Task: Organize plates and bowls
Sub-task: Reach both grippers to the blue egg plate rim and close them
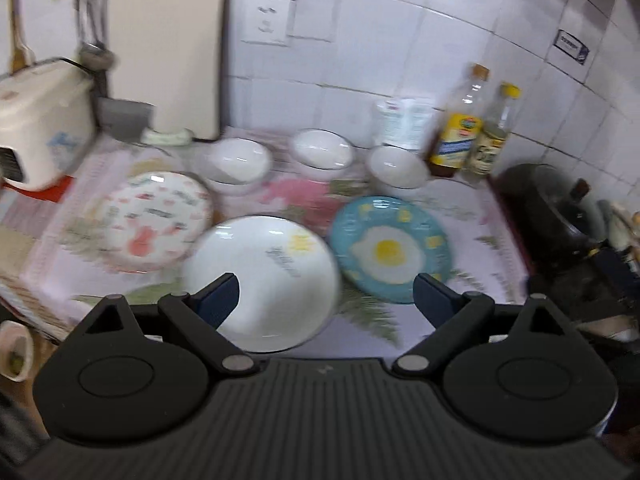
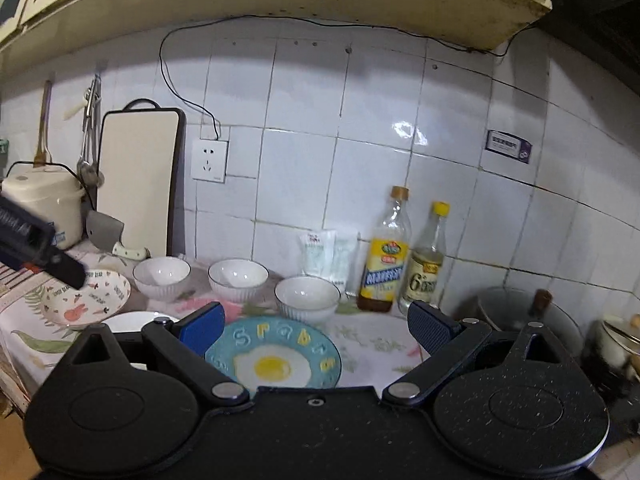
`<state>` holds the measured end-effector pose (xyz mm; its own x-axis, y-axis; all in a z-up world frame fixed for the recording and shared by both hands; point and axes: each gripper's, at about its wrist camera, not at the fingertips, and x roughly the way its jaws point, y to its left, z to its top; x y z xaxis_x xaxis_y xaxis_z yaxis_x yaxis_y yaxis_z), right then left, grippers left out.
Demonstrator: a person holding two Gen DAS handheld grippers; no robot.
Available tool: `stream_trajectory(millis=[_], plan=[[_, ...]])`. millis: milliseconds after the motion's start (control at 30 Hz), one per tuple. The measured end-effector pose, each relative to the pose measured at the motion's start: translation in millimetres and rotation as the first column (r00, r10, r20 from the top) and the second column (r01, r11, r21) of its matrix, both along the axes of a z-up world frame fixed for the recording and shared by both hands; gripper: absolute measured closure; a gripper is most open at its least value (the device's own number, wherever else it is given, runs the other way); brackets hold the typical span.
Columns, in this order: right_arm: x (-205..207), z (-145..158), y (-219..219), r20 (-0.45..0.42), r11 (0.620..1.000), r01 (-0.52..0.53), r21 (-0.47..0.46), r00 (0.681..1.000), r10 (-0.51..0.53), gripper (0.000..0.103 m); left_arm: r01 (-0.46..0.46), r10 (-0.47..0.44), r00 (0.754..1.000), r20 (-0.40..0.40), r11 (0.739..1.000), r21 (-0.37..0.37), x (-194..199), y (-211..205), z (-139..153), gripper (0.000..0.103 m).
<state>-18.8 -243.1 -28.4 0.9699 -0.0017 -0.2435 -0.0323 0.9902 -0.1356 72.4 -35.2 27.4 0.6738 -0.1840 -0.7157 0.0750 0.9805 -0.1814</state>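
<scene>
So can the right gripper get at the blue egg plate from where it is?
Probably yes. The right gripper is open, and the blue egg plate lies flat right below its fingers, with nothing on it. The nearest white bowl stands behind the plate.

Blue fried-egg plate (image 2: 276, 360), rabbit-print plate (image 1: 154, 220), three white bowls (image 2: 307, 296).

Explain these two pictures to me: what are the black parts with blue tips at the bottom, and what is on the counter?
Those are two hand-held grasping tools, each carrying its own camera that looks along its fingers. One picture comes from the left tool, the other from the right tool. Both are open and hold nothing. On the flowered cloth lie three plates: a rabbit plate, a white plate and a blue egg plate. Behind them stand three white bowls, with two bottles by the tiled wall.
</scene>
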Motion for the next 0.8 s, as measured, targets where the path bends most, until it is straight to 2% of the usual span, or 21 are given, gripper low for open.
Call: stream_trajectory(millis=[133,233,367,433,500,567,667,800], plan=[[29.4,-19.6,-31.0,-0.056,0.993,-0.013,0.116,0.998,0.02,0.003,-0.021,0.02,0.999,-0.037,1.0,-0.022,23.8,-31.9,-27.4,0.009],[57.7,-37.6,-60.9,-0.122,0.967,-0.03,0.255,0.991,0.063,0.003,-0.062,0.059,0.996,-0.059,0.997,-0.043,39.1,-47.9,-53.4,0.013],[90.3,-68.3,-84.7,-0.188,0.938,-0.032,0.346,0.977,0.103,0.003,-0.133,0.128,0.988,-0.084,0.99,-0.045,54.2,-72.4,-88.4,0.014],[104.9,-79.9,-90.6,-0.214,0.932,-0.029,0.362,0.97,0.114,0.003,-0.17,0.161,0.979,-0.128,0.984,-0.059,61.0,-80.3,-103.4,0.016],[119.2,-91.2,-97.3,-0.226,0.92,-0.04,0.389,0.964,0.137,0.003,-0.209,0.192,0.968,-0.164,0.973,-0.096,66.2,-82.9,-115.1,0.022],[135.1,-102.4,-104.0,-0.239,0.905,-0.047,0.424,0.957,0.162,0.003,-0.238,0.216,0.958,-0.191,0.966,-0.101,73.3,-87.7,-127.2,0.028],[156.0,-119.4,-114.7,-0.264,0.878,-0.068,0.473,0.94,0.216,0.004,-0.264,0.226,0.939,-0.26,0.957,-0.12,83.9,-93.1,-144.9,0.029],[176.8,-138.6,-126.7,-0.291,0.827,-0.043,0.561,0.925,0.245,0.011,-0.334,0.262,0.907,-0.329,0.924,-0.184,92.0,-92.5,-166.1,0.03]])
